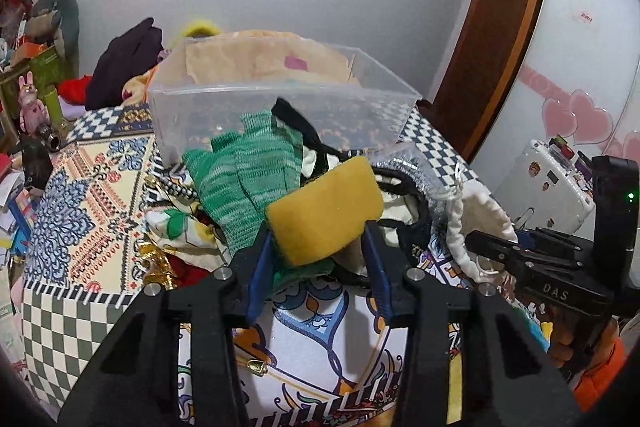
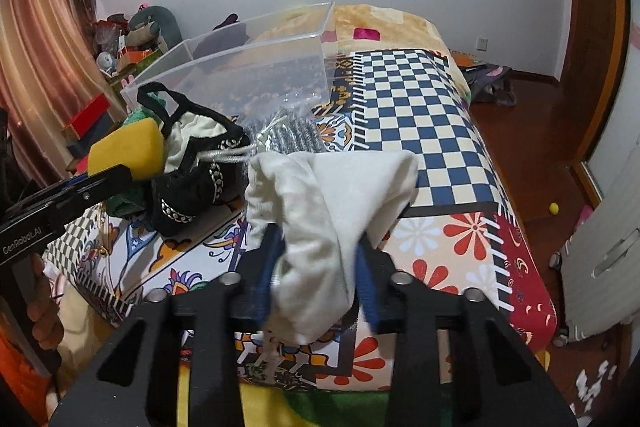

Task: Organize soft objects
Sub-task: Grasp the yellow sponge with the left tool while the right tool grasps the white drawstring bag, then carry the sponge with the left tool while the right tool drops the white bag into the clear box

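My left gripper is shut on a yellow sponge and holds it above a pile of soft things on the bed; the sponge also shows in the right wrist view. A green knitted cloth lies in the pile just behind it. My right gripper is shut on a white drawstring cloth bag and holds it up over the bed. The bag also shows at the right of the left wrist view. A clear plastic bin stands behind the pile, seen also in the right wrist view.
A black pouch with chain trim and a grey knitted piece lie between the pile and the bin. The patterned bedspread runs right to the bed's edge. A cluttered shelf stands left, and a wardrobe right.
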Demonstrator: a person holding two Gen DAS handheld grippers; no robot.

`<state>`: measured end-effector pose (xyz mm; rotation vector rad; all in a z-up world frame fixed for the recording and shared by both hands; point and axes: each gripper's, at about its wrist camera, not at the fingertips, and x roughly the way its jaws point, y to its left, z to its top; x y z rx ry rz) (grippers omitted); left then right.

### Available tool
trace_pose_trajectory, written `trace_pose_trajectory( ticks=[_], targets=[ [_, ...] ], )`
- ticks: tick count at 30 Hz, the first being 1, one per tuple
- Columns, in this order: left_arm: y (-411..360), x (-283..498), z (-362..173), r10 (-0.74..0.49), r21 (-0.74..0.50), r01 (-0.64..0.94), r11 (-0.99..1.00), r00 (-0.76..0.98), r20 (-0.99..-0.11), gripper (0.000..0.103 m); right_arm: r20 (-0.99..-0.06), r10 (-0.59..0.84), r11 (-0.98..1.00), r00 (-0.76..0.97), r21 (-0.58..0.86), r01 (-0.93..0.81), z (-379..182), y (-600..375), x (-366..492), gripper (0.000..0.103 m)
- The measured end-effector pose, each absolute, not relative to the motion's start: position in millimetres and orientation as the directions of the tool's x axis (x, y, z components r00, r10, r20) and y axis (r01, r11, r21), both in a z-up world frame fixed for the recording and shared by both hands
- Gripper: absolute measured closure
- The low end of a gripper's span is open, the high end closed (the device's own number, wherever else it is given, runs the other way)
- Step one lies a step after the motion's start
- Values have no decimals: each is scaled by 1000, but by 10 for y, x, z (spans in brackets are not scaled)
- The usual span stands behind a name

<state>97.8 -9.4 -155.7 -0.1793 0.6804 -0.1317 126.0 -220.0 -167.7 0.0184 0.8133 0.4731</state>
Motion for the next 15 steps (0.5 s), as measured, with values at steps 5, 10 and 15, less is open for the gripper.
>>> trace_pose_trajectory(
  ticks=[5, 10, 15],
  targets=[
    [-68, 895, -1423, -181, -211, 68, 975, 796, -578, 62, -674, 412, 898, 614, 184, -400, -1567, -2199, 1241, 80],
    [19, 841, -1223, -170, -213, 62, 975, 826, -537, 62, -626, 415, 898, 660, 164, -408, -1319, -2220, 1232, 81],
    [126, 841, -991, -130, -186, 43, 982, 863, -489, 62, -542, 435, 890, 719, 138, -434, -968, -2181, 1246, 81]
  ],
)
